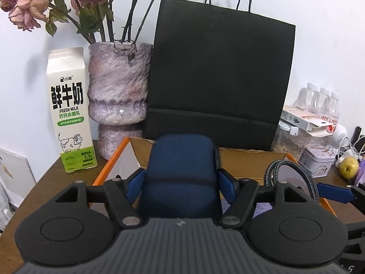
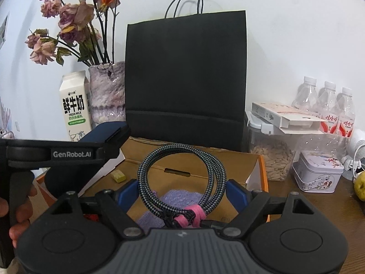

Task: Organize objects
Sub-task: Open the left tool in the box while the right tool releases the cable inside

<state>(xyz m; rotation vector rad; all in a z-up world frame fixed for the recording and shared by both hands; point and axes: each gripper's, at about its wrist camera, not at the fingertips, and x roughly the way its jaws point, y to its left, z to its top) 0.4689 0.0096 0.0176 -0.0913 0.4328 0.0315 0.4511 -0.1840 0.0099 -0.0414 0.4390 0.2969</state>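
A dark blue soft case stands tilted between the blue pads of my left gripper; the pads touch both its sides and hold it above the open cardboard box. From the right wrist view the case juts up over the box's left side, past a left finger, with a hand on the handle. My right gripper is shut on a coil of braided cable bound with a pink tie, held upright over the box. A purple cloth and a small yellow block lie inside.
Behind the box stand a black paper bag, a mottled purple vase of dried roses and a milk carton. On the right are water bottles, a jar of seeds, a tin and a yellow fruit.
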